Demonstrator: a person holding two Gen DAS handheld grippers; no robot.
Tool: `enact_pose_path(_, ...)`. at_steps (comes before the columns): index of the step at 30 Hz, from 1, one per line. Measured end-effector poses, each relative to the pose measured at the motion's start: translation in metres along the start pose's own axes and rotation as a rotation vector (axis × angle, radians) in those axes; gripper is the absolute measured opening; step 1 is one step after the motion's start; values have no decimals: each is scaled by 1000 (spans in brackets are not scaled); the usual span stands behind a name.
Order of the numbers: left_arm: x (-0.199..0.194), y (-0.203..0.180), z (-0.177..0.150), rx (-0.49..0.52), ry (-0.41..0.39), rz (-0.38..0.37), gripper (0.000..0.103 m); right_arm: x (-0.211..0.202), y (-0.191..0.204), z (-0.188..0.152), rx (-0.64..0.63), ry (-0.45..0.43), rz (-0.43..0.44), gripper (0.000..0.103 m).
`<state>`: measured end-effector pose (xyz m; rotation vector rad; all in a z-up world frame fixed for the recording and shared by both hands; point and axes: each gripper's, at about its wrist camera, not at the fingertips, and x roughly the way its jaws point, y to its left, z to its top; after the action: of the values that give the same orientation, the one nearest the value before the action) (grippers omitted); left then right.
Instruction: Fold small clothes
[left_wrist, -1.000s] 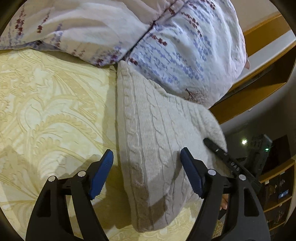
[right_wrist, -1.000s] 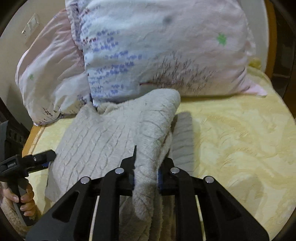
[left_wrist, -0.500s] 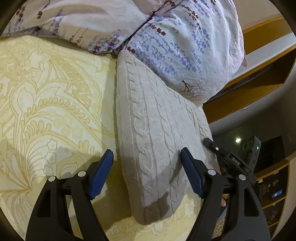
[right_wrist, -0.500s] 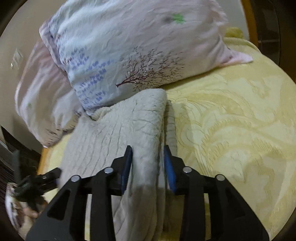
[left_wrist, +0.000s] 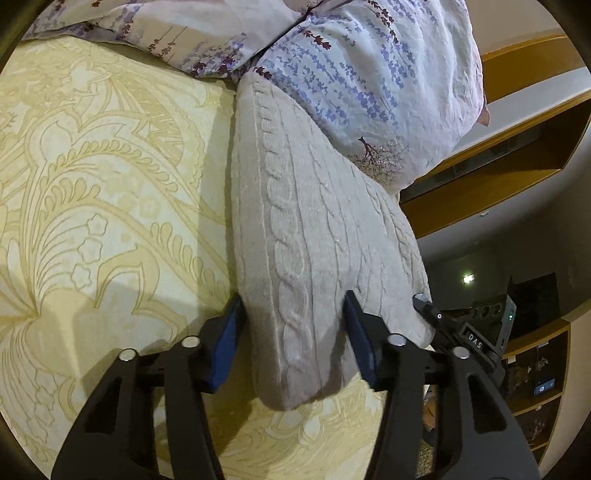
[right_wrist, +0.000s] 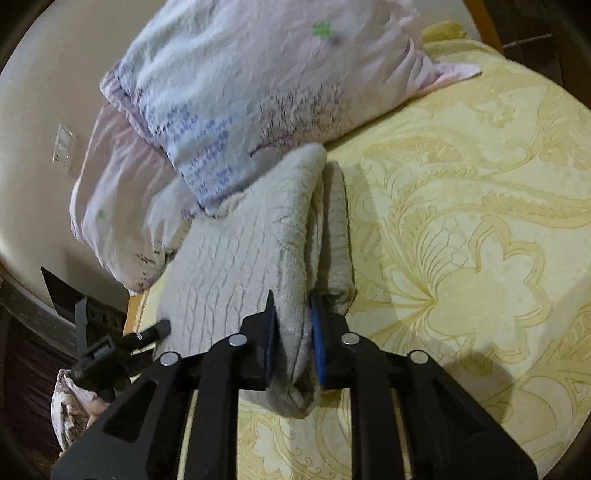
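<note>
Floral pillows (left_wrist: 369, 74) press against the folded cable-knit sweater (left_wrist: 306, 229) on the yellow bedspread (left_wrist: 92, 192); left gripper (left_wrist: 291, 343) straddles it, jaws apart; right gripper (right_wrist: 291, 332) pinches its fold.

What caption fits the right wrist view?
Right tongs around the folded sweater's edge on the bedspread, pillow behind.

Warm indoor light; soft shadows are cast on the bed (right_wrist: 480, 240). Edges are bent; pillow (right_wrist: 258, 92) slightly blurred.
</note>
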<state>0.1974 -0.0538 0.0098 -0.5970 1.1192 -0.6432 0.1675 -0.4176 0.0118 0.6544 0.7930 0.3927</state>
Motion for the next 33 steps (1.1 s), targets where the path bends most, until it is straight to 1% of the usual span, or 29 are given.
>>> enact_pose_path(1, 0, 0, -1, -2, 0, -4, 43, 1, -1, -1, 0, 5, -9, 14)
enact_pose_path(3, -1, -1, -5, 4, 4, -13, 35, 7, -8, -6, 13, 31, -40, 14)
enact_pose_path(4, -2, -3, -8, 21, 0, -4, 33, 9, -12, -8, 27, 40, -35, 14)
enact_pose_path(6, -3, -5, -11, 42, -1, 10, 33, 9, -14, -9, 39, 57, -24, 15)
enact_pose_path(8, -6, -4, -10, 48, 4, 10, 34, 7, -12, -4, 40, 71, -24, 19)
enact_pose_path(10, -8, -4, -4, 37, 16, 2, 40, 2, -9, 6, 42, 63, -29, 30)
enact_pose_path(11, -9, -4, -1, 31, 16, 2, 42, -2, -8, 17, 44, 42, -36, 34)
enact_pose_path(13, -11, -3, 10, 23, 6, 17, 57, 0, -6, 37, 49, 21, -25, 51)
enact_pose_path(15, -14, 0, 27, 8, -34, 31, 62, 8, -7, 56, 65, 24, -28, 54)
enact_pose_path(16, -14, 2, 35, -4, -47, 29, 63, 17, -9, 70, 81, 35, -16, 56)
enact_pose_path(17, -13, 5, 45, -24, -58, 29, 64, 25, -10, 79, 94, 44, -6, 56)
enact_pose_path(19, -5, 11, 68, -49, -52, 41, 69, 42, -15, 96, 126, 69, 5, 58)
enact_pose_path(20, 1, 14, 77, -60, -48, 53, 69, 55, -19, 105, 155, 88, 10, 58)
enact_pose_path(22, 17, 19, 98, -72, -28, 81, 69, 68, -22, 114, 178, 105, 16, 58)
enact_pose_path(24, 29, 22, 110, -83, -24, 86, 69, 84, -26, 120, 195, 130, 22, 57)
enact_pose_path(26, 41, 24, 121, -85, -25, 84, 69, 95, -26, 123, 193, 140, 26, 44)
enact_pose_path(27, 44, 24, 123, -83, -31, 81, 68, 98, -26, 123, 186, 139, 28, 29)
enact_pose_path(28, 49, 24, 128, -81, -39, 66, 60, 99, -25, 124, 174, 133, 35, 21)
enact_pose_path(29, 54, 24, 133, -86, -42, 45, 54, 98, -24, 123, 160, 123, 39, 19)
enact_pose_path(30, 58, 24, 136, -92, -38, 25, 41, 95, -21, 123, 139, 105, 42, 16)
enact_pose_path(31, 59, 23, 139, -92, -37, 23, 28, 87, -16, 123, 102, 72, 50, 14)
enact_pose_path(32, 61, 21, 141, -82, -40, 24, 24, 80, -12, 124, 79, 45, 58, 13)
enact_pose_path(33, 61, 20, 141, -68, -40, 23, 16, 72, -8, 124, 55, 17, 69, 12)
